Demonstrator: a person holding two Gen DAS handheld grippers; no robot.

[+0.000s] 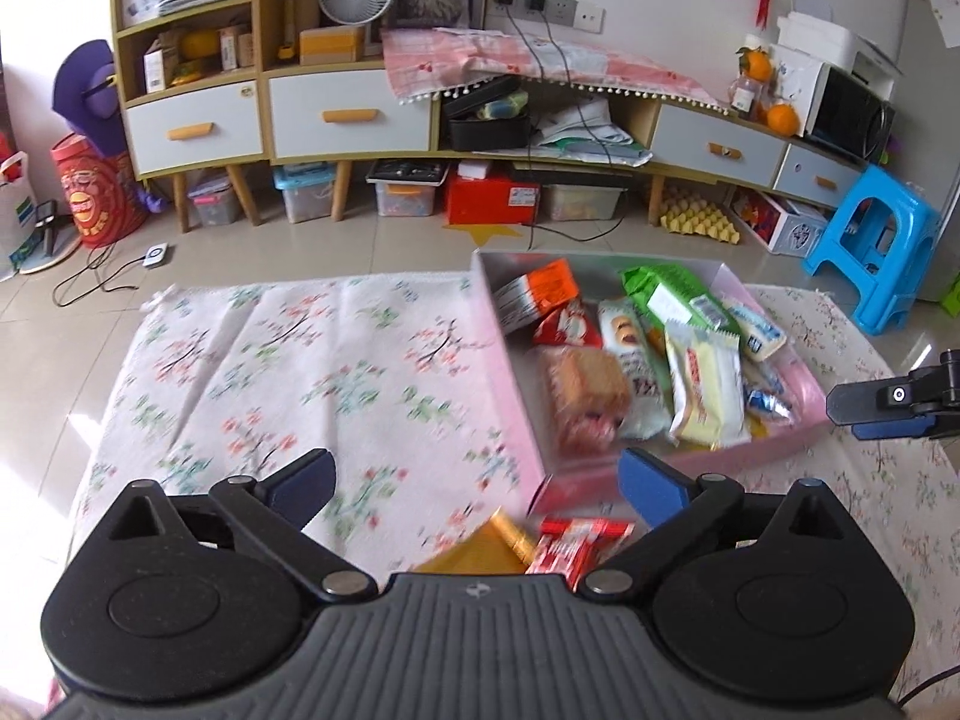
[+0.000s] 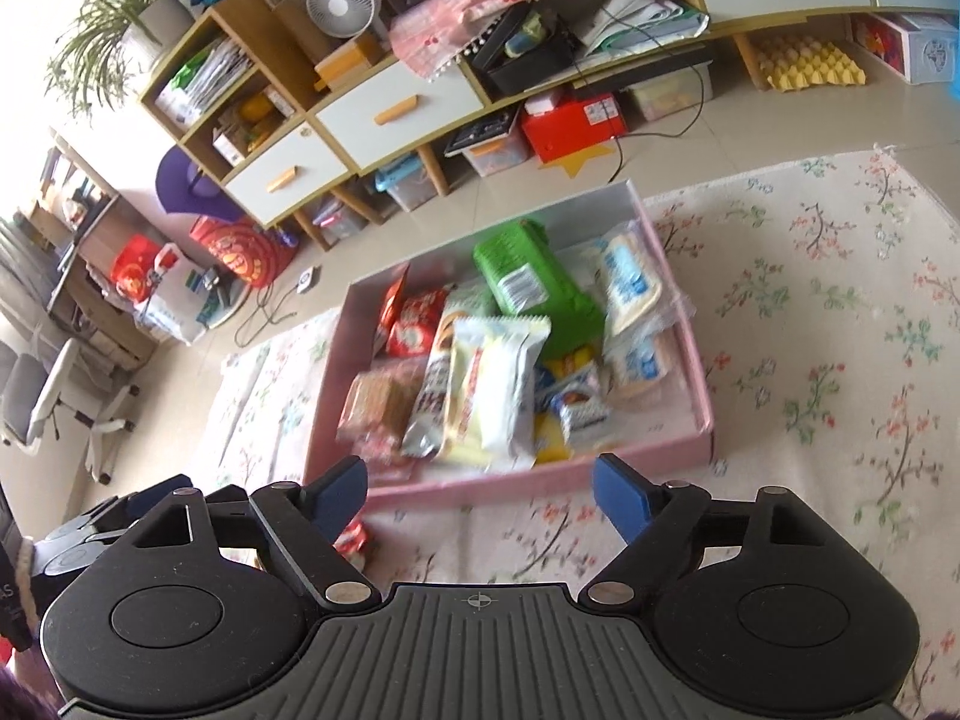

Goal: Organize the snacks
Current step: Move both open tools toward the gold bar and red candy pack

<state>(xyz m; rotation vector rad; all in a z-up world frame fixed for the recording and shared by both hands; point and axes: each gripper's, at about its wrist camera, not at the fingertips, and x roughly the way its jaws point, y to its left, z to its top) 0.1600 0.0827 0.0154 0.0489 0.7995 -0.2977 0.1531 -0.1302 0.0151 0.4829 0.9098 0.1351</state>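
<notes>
A pink box [image 1: 516,402] [image 2: 690,456] on the floral cloth holds several snacks: a green pack [image 1: 666,291] [image 2: 534,282], a cream-yellow wafer pack [image 1: 705,390] [image 2: 492,384], a biscuit pack [image 1: 582,390] [image 2: 378,402] and an orange-white carton [image 1: 537,294]. A red-white snack bar [image 1: 579,546] and a gold packet [image 1: 486,546] lie on the cloth just outside the box's near corner, under my left gripper [image 1: 480,492], which is open and empty. My right gripper [image 2: 480,498] is open and empty, above the box's near wall. It also shows at the right edge of the left wrist view [image 1: 888,402].
The floral cloth [image 1: 288,372] [image 2: 828,360] covers the table. Beyond it are tiled floor, a long cabinet with drawers [image 1: 348,114], storage bins beneath it, a blue stool [image 1: 876,246] and a yellow egg tray [image 1: 699,222].
</notes>
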